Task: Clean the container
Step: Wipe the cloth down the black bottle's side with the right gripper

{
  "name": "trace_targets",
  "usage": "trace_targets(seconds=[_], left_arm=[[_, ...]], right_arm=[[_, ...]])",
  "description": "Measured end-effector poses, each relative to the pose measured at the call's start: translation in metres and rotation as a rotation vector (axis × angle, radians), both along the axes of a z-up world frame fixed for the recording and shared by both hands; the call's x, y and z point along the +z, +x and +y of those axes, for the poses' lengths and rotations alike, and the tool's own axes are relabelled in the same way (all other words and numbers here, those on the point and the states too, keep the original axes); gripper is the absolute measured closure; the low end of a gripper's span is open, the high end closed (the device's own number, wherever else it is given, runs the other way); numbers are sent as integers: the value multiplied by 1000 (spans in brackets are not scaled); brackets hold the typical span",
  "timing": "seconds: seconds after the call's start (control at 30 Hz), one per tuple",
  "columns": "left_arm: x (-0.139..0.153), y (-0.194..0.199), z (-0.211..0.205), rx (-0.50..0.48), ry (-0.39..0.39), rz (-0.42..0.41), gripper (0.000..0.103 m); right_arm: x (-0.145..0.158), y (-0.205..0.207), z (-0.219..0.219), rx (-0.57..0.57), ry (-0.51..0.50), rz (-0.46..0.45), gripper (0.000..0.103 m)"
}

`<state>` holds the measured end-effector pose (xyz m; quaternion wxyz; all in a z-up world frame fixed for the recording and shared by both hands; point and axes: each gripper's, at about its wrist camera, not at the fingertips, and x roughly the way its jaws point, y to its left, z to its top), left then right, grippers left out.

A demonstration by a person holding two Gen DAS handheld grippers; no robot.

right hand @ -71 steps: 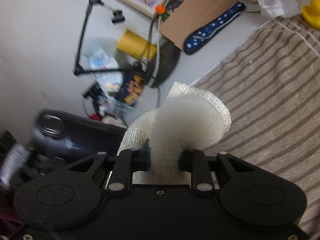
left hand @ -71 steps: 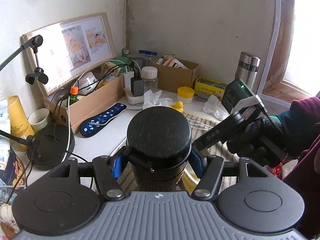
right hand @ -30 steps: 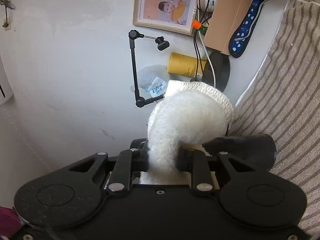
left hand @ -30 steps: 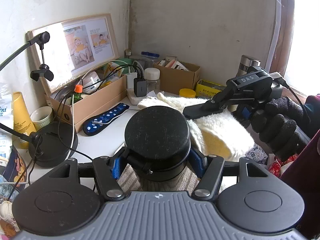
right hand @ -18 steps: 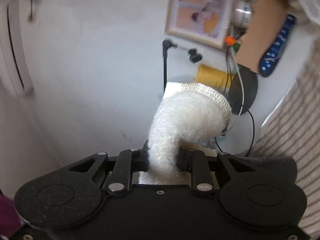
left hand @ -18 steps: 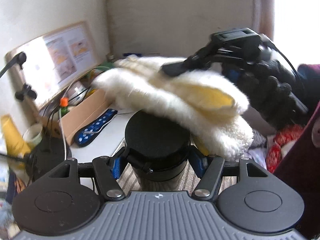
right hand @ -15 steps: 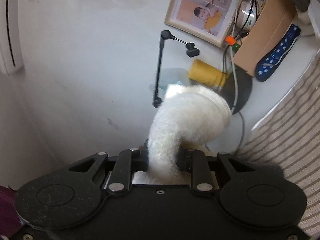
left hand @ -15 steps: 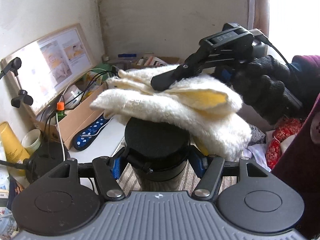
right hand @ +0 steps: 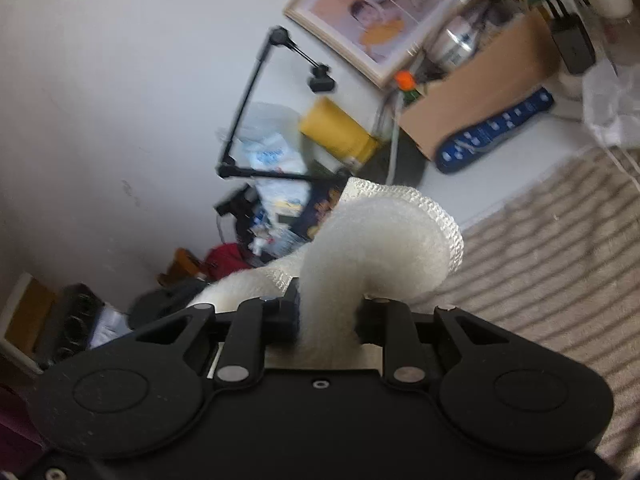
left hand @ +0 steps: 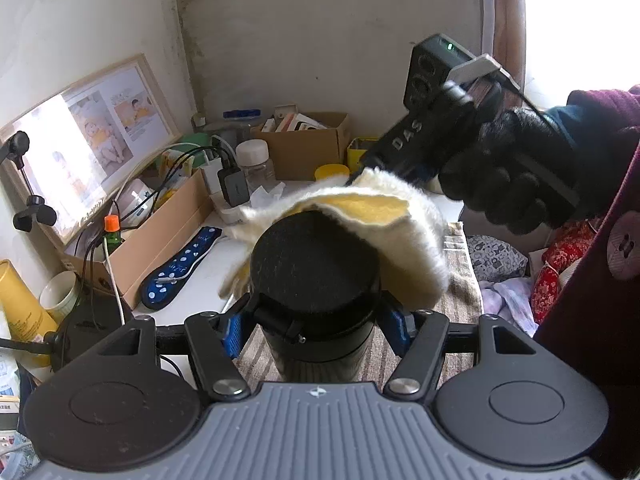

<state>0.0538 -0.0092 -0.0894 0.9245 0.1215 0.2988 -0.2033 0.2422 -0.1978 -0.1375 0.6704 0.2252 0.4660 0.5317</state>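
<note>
My left gripper [left hand: 316, 326] is shut on a black round-lidded container [left hand: 314, 268], held upright above the striped cloth. A fluffy white cloth with a yellow inner side [left hand: 384, 232] drapes over the far right edge of the lid. My right gripper [left hand: 360, 178], held by a black-gloved hand [left hand: 504, 176], comes in from the upper right and pinches that cloth. In the right wrist view the right gripper [right hand: 328, 316] is shut on the white cloth [right hand: 380, 256], which curls up between the fingers. The container is hidden there behind the cloth.
A striped towel [right hand: 560, 248] covers the table. At the left stand a cardboard box [left hand: 160, 232], a blue dotted power strip [left hand: 180, 268], a black lamp base [left hand: 92, 320], a yellow tube [left hand: 20, 308] and a framed picture [left hand: 84, 144]. More boxes and jars [left hand: 304, 144] line the back wall.
The right gripper swung the cloth from lying broadly across the lid to the lid's far right edge, and its wrist rolled and rose. The container stayed in the left gripper.
</note>
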Motion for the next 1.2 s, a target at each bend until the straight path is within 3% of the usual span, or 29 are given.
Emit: trace_targets(seconds=[0.1,0.33,0.57,0.7,1.1,1.2], left_arm=[[0,2,2,12,-7,3,39],[0,6,1,44,-16,9,39],[1,14,2,114,-46,26,39],[1,20,2,167,-68,39,39],[5,43,-9,464,-165,152,38],[6,41,-10,414,-124,132,38]], right_arm=[[-18,4,-4,-14,35,73,82],[-57,11,1,-13,-45,132,82],[-89,10,15,42,-223,63,82],[-92,4,27,110,-308,-28,82],[-89,7,32,215,-328,-129,82],[-86,7,31,231,-318,-133,82]])
